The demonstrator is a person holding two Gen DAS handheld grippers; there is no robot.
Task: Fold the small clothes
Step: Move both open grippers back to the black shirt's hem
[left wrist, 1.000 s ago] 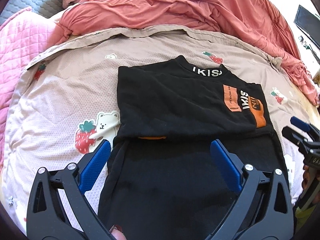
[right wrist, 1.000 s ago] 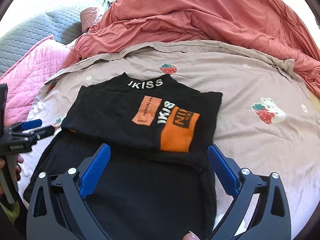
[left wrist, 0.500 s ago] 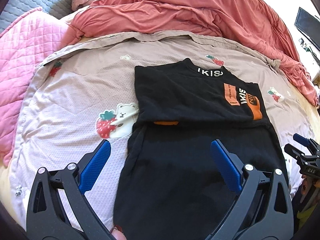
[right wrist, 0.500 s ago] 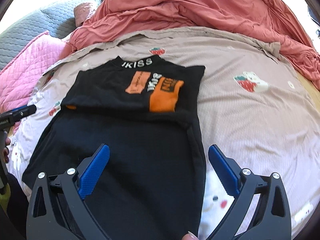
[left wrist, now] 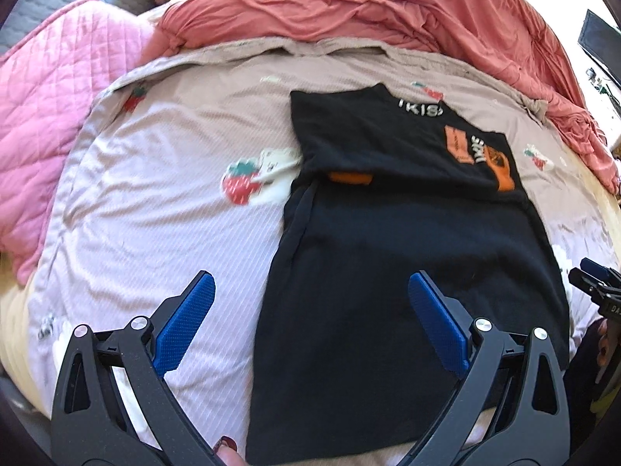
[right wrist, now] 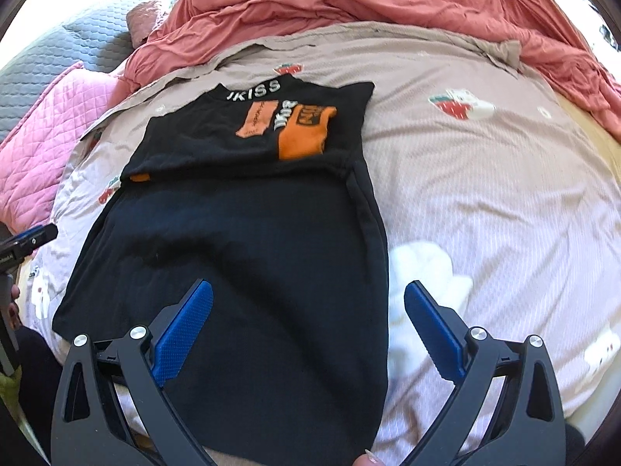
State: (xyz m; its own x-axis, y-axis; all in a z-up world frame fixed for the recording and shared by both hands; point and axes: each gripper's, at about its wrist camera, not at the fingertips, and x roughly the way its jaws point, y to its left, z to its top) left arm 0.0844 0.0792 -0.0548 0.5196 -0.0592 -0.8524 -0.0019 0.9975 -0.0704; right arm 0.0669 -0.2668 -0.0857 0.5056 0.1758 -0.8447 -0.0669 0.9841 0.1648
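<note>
A black shirt (left wrist: 411, 256) with orange patches and white letters at the collar lies flat on the bed, its sleeves folded in over the chest. It also shows in the right wrist view (right wrist: 248, 240). My left gripper (left wrist: 310, 306) is open and empty, above the shirt's lower left edge. My right gripper (right wrist: 308, 310) is open and empty, above the shirt's lower right edge. Each gripper's tip shows at the edge of the other's view: the right one (left wrist: 594, 279) and the left one (right wrist: 31, 239).
The shirt lies on a pale mauve sheet (left wrist: 163, 209) printed with strawberries and bears. A rumpled coral duvet (left wrist: 349, 4) is heaped behind it. A pink quilted blanket (left wrist: 42, 105) lies at the left, a grey quilt (right wrist: 50, 62) beyond it.
Both grippers have drawn back toward the shirt's hem, the left one shifting left and the right one right. The shirt has not moved. Both stay open.
</note>
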